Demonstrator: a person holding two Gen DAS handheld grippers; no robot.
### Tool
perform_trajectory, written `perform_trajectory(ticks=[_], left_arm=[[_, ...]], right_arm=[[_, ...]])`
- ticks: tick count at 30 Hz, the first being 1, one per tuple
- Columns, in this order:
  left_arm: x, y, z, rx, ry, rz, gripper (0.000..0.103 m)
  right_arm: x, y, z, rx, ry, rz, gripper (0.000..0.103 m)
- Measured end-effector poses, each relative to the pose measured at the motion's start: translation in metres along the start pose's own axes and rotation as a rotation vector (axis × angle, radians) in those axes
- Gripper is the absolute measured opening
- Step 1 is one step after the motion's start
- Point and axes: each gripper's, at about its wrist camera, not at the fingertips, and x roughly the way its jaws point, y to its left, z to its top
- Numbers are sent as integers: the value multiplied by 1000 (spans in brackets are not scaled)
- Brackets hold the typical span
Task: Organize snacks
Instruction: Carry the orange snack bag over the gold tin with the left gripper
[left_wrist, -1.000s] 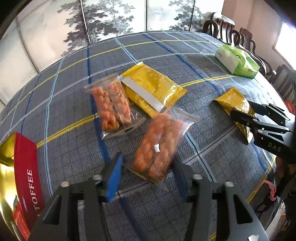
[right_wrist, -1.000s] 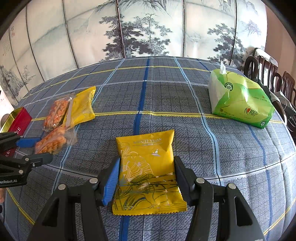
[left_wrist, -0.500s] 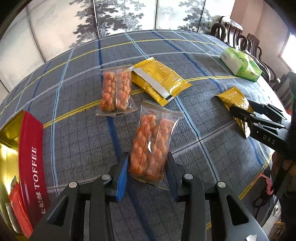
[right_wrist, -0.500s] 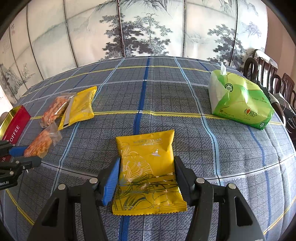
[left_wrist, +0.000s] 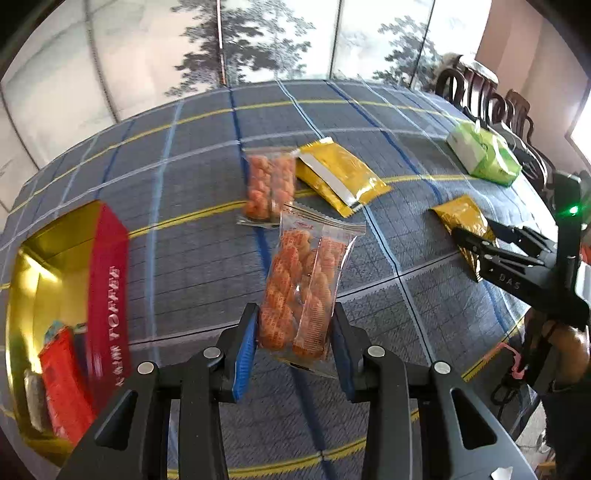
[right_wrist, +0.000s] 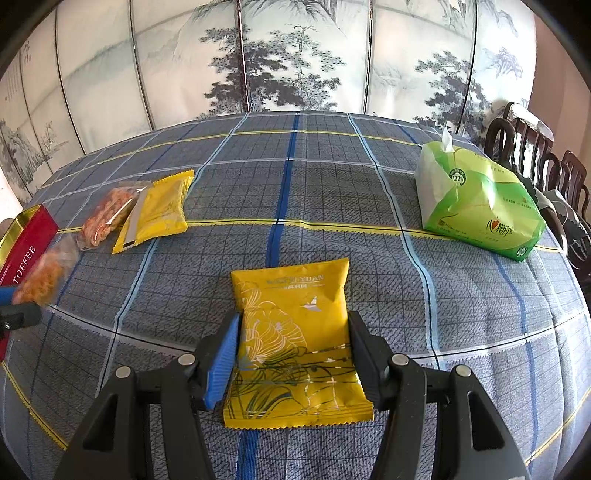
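Two grippers, each on a snack packet over the plaid tablecloth (right_wrist: 369, 229).

The left gripper (left_wrist: 295, 338) pinches a clear packet of orange snacks (left_wrist: 304, 284), seemingly lifted clear of the cloth, with the open toffee tin (left_wrist: 109, 280) at its nine o'clock. The right gripper's (right_wrist: 293, 350) jaws bracket a yellow packet (right_wrist: 295, 332) lying flat; whether the pads press it is unclear. A tissue pack (right_wrist: 476, 206) sits at two o'clock.

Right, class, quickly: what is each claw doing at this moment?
Left claw: closed on a clear pack of orange snacks, lifted.
Right claw: closed around a yellow snack packet on the table.
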Motion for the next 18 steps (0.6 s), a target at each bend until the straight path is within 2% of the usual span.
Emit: perform_trajectory(ticks=[9, 14, 18], left_arm=[[-44, 34, -7, -63, -61, 106, 34], [-62, 69, -16, -116, -84, 190, 34], [-70, 99, -25, -177, -80, 225, 34]], right_arm=[[-1, -1, -1, -3, 1, -4, 59], [-1, 0, 0, -4, 1, -5, 59], [-1, -1, 0, -4, 1, -5, 59]])
